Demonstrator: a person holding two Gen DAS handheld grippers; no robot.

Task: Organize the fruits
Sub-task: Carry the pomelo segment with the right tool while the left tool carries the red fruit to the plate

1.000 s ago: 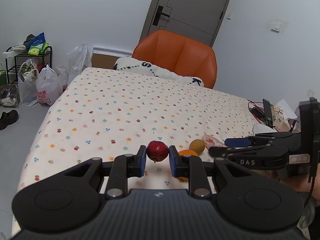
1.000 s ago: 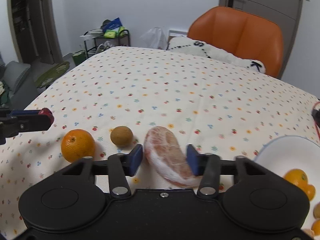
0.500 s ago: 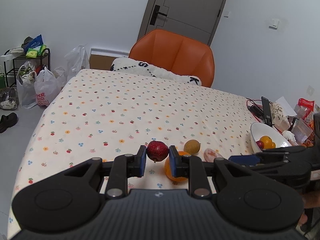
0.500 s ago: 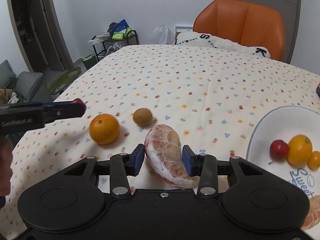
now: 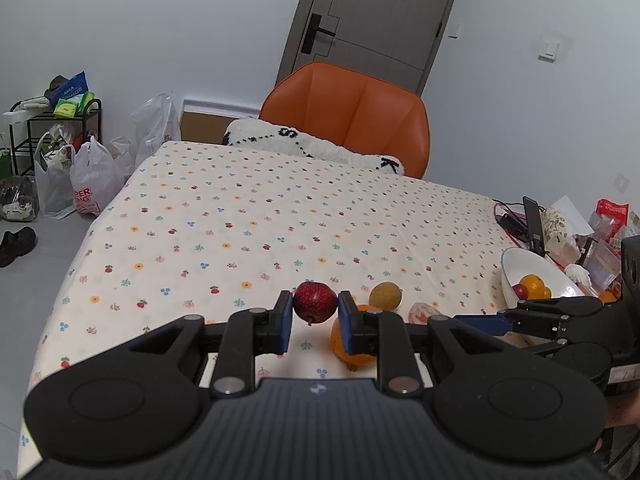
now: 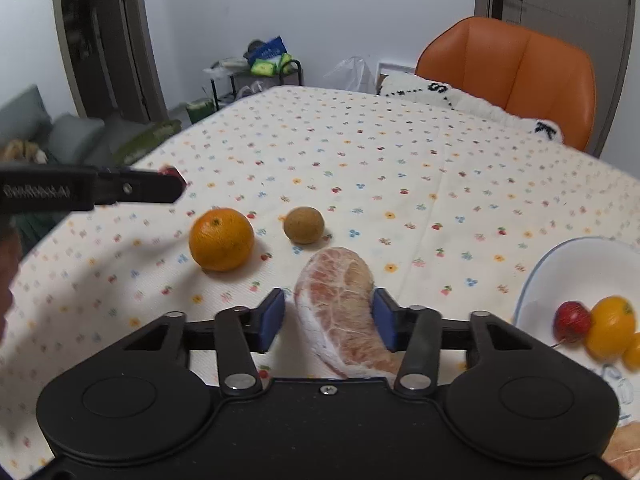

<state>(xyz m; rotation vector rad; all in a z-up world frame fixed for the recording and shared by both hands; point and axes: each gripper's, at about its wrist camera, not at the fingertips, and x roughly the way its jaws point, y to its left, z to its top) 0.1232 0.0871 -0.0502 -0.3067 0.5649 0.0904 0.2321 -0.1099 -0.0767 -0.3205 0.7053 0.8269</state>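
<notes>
- The left gripper (image 5: 315, 314) is closed on a small dark red fruit (image 5: 315, 302); both blue pads press its sides and it hangs above the flowered tablecloth (image 5: 248, 220).
- In the right wrist view, the left gripper shows only as a blurred black finger at the left edge, with a bit of the red fruit at its tip.
- The right gripper (image 6: 329, 320) stands around a peeled pomelo segment (image 6: 340, 308). The right pad touches the segment, but a small gap shows at the left pad, so I cannot tell if the grip is firm.
- An orange (image 6: 221, 239) lies on the cloth to the left of the segment, and a small brown round fruit (image 6: 303, 225), perhaps a kiwi, lies just beside the orange, behind the segment.
- A white bowl (image 6: 560, 264) stands at the right edge of the table. Inside it are a small red fruit (image 6: 572, 321) and yellow-orange citrus fruits (image 6: 610, 327), touching each other.
- Behind the table there is an orange chair (image 5: 352, 120) with a white fluffy cushion (image 5: 316, 144), and a grey door (image 5: 380, 16).
- Plastic bags (image 5: 86, 184) and a black rack (image 5: 48, 128) stand on the floor at the left.
</notes>
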